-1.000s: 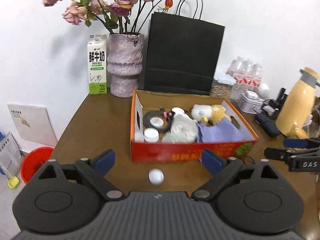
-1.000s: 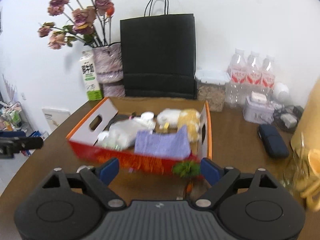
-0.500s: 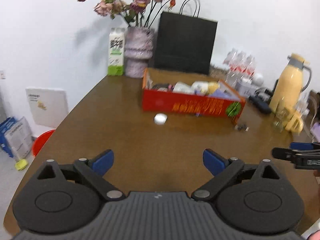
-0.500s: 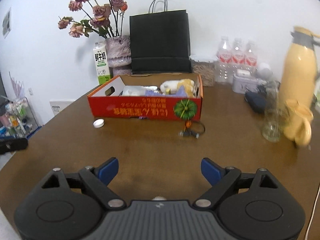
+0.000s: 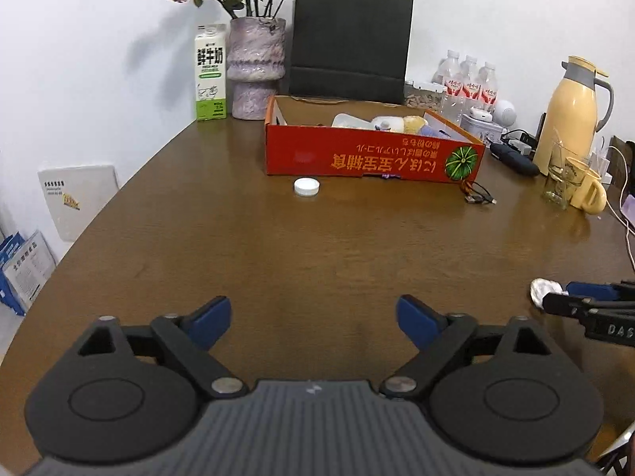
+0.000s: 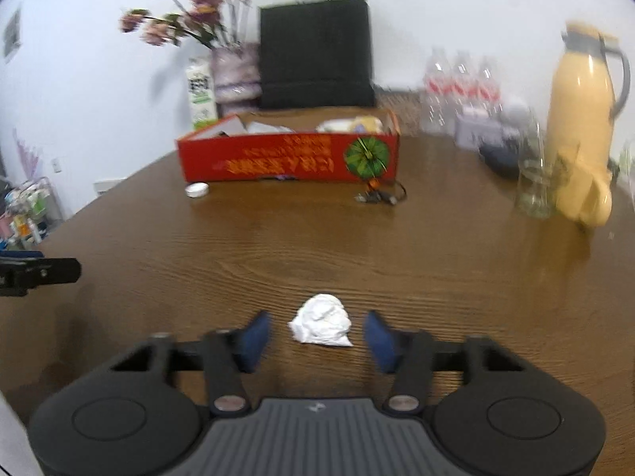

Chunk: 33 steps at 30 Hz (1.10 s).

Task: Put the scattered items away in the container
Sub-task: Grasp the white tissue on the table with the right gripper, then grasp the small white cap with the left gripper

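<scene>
A red cardboard box [image 5: 373, 156] holding several items stands at the far middle of the brown table; it also shows in the right wrist view [image 6: 289, 158]. A white bottle cap [image 5: 306, 187] lies in front of it, and a small cable clump [image 5: 478, 196] lies by its right corner. A crumpled white tissue [image 6: 321, 320] lies on the table between the open fingers of my right gripper [image 6: 319, 337], not gripped. My left gripper [image 5: 313, 317] is open and empty over the near table. The tissue also shows at the right edge of the left wrist view [image 5: 544, 290].
A milk carton [image 5: 211, 73], a vase of flowers [image 5: 256, 67] and a black paper bag [image 5: 349, 57] stand behind the box. Water bottles [image 5: 468, 79], a yellow thermos [image 5: 571, 111], a glass [image 5: 559, 176] and a yellow mug [image 5: 591, 196] stand at the right.
Both grippers have pulled back from the box toward the near table edge. The right gripper has come down around the crumpled tissue, with its fingers narrower than before.
</scene>
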Motion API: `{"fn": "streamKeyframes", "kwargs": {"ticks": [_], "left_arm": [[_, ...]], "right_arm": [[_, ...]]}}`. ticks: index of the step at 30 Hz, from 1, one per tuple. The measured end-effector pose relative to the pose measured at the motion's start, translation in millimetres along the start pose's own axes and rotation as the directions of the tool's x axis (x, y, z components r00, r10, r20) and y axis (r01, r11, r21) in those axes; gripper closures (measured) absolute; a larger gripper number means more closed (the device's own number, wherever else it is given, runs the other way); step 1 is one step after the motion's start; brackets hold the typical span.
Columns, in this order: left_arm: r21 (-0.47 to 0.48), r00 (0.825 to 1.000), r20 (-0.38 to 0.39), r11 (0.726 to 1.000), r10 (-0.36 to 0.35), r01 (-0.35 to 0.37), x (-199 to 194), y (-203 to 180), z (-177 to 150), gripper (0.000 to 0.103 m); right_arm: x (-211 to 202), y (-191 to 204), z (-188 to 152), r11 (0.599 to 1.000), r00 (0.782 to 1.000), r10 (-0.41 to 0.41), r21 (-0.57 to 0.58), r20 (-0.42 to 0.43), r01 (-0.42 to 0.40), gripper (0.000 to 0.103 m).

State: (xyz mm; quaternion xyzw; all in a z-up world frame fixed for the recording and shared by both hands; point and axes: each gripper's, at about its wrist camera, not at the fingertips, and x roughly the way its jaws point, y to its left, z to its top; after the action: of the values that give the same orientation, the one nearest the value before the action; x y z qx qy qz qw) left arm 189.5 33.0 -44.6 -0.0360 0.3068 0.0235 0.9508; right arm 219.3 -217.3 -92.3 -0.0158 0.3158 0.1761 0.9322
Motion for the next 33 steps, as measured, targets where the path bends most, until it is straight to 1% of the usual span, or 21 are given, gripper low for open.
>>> {"fn": "streamKeyframes", "kwargs": {"ticks": [2, 3, 4, 5, 6, 8, 11, 14, 15, 17, 19, 20, 21, 22, 23, 26, 28, 30, 33], "left_arm": [[-0.003, 1.0, 0.009, 1.0, -0.018, 0.018, 8.2, 0.0, 7.6, 0.017], [0.0, 1.0, 0.015, 1.0, -0.024, 0.024, 13.3, 0.2, 12.1, 0.019], [0.005, 0.999, 0.02, 1.0, -0.029, 0.029, 19.0, 0.3, 16.8, 0.02], [0.011, 0.999, 0.024, 0.999, -0.031, 0.031, 27.6, 1.2, 23.5, 0.022], [0.016, 0.999, 0.025, 0.999, -0.032, 0.032, 36.7, 1.6, 29.8, 0.026], [0.025, 0.999, 0.02, 0.999, -0.031, 0.031, 56.5, 3.6, 43.7, 0.029], [0.045, 1.0, 0.001, 0.999, -0.013, 0.013, 92.2, 5.4, 66.2, 0.036], [0.048, 0.998, -0.046, 0.998, -0.029, 0.032, 126.8, 8.6, 84.2, 0.041], [0.044, 0.997, -0.067, 0.998, -0.036, 0.039, 139.1, 10.0, 89.8, 0.046], [0.041, 0.996, -0.089, 0.999, -0.024, 0.028, 159.9, 11.9, 97.9, 0.051], [0.051, 0.995, -0.101, 0.999, -0.011, 0.016, 176.7, 11.2, 103.0, 0.054], [0.055, 0.994, -0.107, 0.998, 0.0, 0.006, 183.4, 10.4, 104.4, 0.058], [0.067, 0.993, -0.116, 0.998, 0.01, -0.003, 189.7, 8.7, 105.5, 0.065], [0.073, 0.992, -0.123, 0.997, 0.02, -0.011, 193.5, 7.9, 105.9, 0.07], [0.077, 0.993, -0.117, 0.997, 0.026, -0.017, 194.2, 7.1, 105.8, 0.073], [0.066, 0.993, -0.119, 0.998, 0.012, -0.004, 191.7, 6.8, 104.7, 0.074], [0.056, 0.993, -0.115, 0.998, 0.022, -0.015, 184.4, 7.4, 102.4, 0.074], [0.045, 0.996, -0.086, 0.999, 0.025, -0.021, 167.5, 7.3, 98.0, 0.074], [0.016, 0.999, -0.047, 1.0, -0.008, 0.009, 130.9, 7.6, 88.1, 0.074]], "right_arm": [[10.8, -1.8, 0.8, 1.0, 1.0, -0.009, 0.004, -0.001, 0.009, 0.063], [14.5, -1.3, 1.4, 1.0, 1.0, -0.017, -0.006, 0.004, 0.017, 0.081], [17.7, -1.4, 2.1, 1.0, 1.0, -0.017, -0.012, 0.01, 0.017, 0.086], [20.2, -2.1, 3.7, 1.0, 1.0, -0.015, -0.009, 0.013, 0.015, 0.086], [23.2, -2.5, 6.2, 1.0, 1.0, -0.01, -0.01, 0.012, 0.01, 0.087], [29.5, -3.2, 12.5, 1.0, 1.0, -0.014, -0.017, 0.016, 0.014, 0.087], [36.5, -4.3, 23.9, 1.0, 0.999, -0.022, -0.019, 0.031, 0.023, 0.087], [42.9, -4.5, 35.4, 1.0, 0.999, -0.011, -0.019, 0.037, 0.011, 0.087], [44.4, -4.4, 38.1, 1.0, 0.999, -0.009, -0.02, 0.04, 0.01, 0.087], [47.3, -2.5, 42.6, 1.0, 0.999, 0.0, -0.023, 0.045, 0.001, 0.087], [49.8, 0.5, 45.6, 0.999, 0.999, 0.013, -0.03, 0.047, -0.012, 0.087], [51.6, 1.9, 46.7, 0.999, 0.999, 0.022, -0.033, 0.047, -0.02, 0.087], [53.1, 3.0, 47.3, 0.999, 0.999, 0.029, -0.03, 0.046, -0.028, 0.087], [54.9, 3.8, 48.2, 0.999, 0.998, 0.038, -0.027, 0.047, -0.037, 0.087], [56.1, 4.4, 48.7, 0.999, 0.998, 0.044, -0.024, 0.048, -0.043, 0.087], [61.2, 4.6, 51.4, 0.998, 0.997, 0.057, -0.014, 0.052, -0.057, 0.087], [63.1, 6.0, 52.9, 0.998, 0.997, 0.059, -0.021, 0.052, -0.057, 0.087], [62.0, 7.7, 54.4, 0.998, 0.997, 0.061, -0.025, 0.057, -0.059, 0.087], [54.8, 10.8, 54.2, 0.998, 0.995, 0.067, -0.026, 0.07, -0.065, 0.087]]}}
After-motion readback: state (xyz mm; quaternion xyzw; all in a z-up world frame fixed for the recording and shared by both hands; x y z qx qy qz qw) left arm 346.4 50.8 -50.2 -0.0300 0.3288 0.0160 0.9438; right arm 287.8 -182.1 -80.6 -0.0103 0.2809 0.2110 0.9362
